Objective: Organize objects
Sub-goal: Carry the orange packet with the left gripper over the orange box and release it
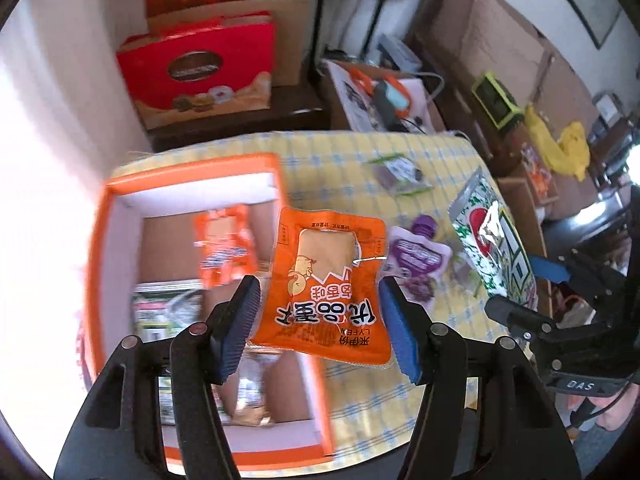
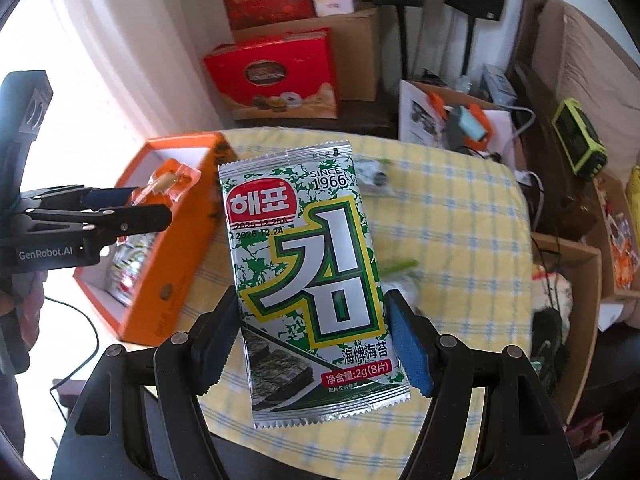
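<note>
- The left gripper [image 1: 320,320] clamps an orange snack packet [image 1: 326,280] above the orange box [image 1: 192,176].
- The right gripper [image 2: 310,340] grips a seaweed packet [image 2: 308,276] over the worktop [image 2: 452,216].
- Judged mid-carry; next, each packet needs lowering into the box and releasing.

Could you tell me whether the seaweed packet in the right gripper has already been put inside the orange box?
No, the seaweed packet is held between the right gripper's fingers above the checked tablecloth, beside the orange box.
</note>
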`<control>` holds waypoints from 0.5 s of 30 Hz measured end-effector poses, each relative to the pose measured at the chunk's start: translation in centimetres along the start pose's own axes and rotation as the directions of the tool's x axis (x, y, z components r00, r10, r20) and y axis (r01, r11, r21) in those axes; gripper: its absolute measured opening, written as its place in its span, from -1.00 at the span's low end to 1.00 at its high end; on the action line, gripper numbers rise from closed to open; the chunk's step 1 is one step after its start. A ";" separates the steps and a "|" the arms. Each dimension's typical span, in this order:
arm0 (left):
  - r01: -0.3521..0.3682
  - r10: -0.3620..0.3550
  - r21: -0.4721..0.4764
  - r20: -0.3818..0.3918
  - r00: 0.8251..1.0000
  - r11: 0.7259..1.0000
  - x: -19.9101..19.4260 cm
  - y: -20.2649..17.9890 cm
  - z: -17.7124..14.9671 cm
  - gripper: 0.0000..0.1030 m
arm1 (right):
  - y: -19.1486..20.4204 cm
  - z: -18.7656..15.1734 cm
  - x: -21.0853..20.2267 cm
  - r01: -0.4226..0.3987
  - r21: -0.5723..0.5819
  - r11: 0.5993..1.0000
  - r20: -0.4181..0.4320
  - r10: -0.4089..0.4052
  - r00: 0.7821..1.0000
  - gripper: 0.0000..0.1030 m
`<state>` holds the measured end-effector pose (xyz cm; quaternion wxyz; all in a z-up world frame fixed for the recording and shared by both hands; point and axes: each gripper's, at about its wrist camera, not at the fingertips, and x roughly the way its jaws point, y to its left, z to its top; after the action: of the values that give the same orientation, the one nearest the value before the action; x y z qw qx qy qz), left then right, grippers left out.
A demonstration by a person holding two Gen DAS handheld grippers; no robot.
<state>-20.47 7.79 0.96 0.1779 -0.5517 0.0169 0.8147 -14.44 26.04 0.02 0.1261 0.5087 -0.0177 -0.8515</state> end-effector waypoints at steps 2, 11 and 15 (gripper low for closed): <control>-0.019 0.019 -0.023 0.012 1.000 1.000 -0.5 1.6 0.1 0.12 | 1.1 0.6 0.2 -0.019 -0.006 1.000 -0.002 0.019 1.000 0.41; -0.086 0.088 -0.125 0.010 0.996 0.988 1.6 9.0 0.6 0.12 | 6.2 2.8 2.3 -0.092 -0.035 0.995 -0.033 0.091 0.995 0.41; -0.095 0.094 -0.150 -0.016 0.995 0.984 4.0 10.6 0.6 0.12 | 7.2 3.2 3.5 -0.104 -0.040 0.994 -0.051 0.102 0.993 0.41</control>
<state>-25.60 -0.92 -4.22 0.0969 -0.5659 -0.0175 0.8186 -17.36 17.90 -0.35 0.1810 0.5248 -0.0229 -0.8315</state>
